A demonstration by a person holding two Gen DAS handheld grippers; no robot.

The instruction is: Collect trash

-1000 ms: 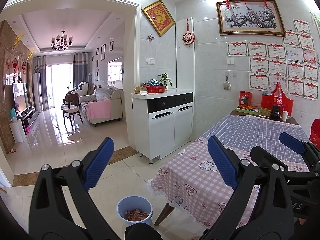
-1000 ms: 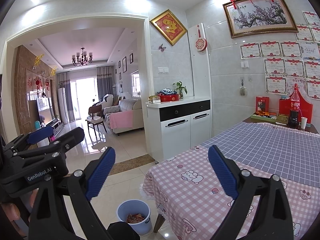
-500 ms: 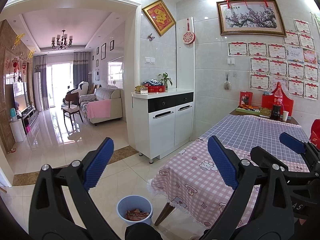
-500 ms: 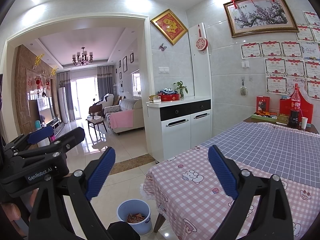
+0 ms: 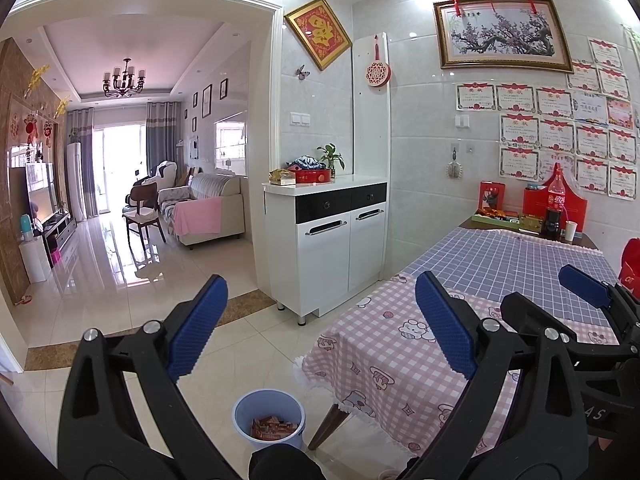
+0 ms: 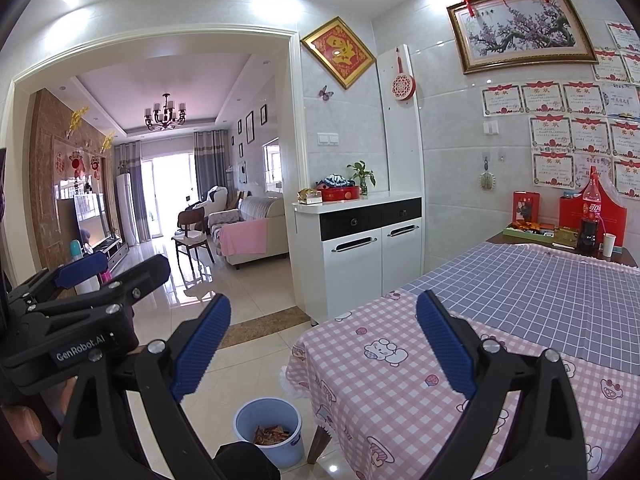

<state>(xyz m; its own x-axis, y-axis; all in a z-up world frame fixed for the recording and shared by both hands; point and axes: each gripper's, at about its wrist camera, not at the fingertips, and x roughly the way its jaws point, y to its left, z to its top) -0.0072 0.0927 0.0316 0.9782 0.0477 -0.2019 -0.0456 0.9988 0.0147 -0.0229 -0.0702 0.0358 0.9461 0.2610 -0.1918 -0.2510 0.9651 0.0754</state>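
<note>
We hold the left gripper, black-framed with blue ribbed pads, spread wide with nothing between its fingers; the right gripper is likewise spread and empty, just right of the left. Below and between the fingers in both views, a pale blue round plastic bucket stands on the glossy cream tiled floor, just left of the near wooden leg of the table. Red and orange wrappers lie inside it. A pink checked cartoon-print tablecloth covers the table's near end.
</note>
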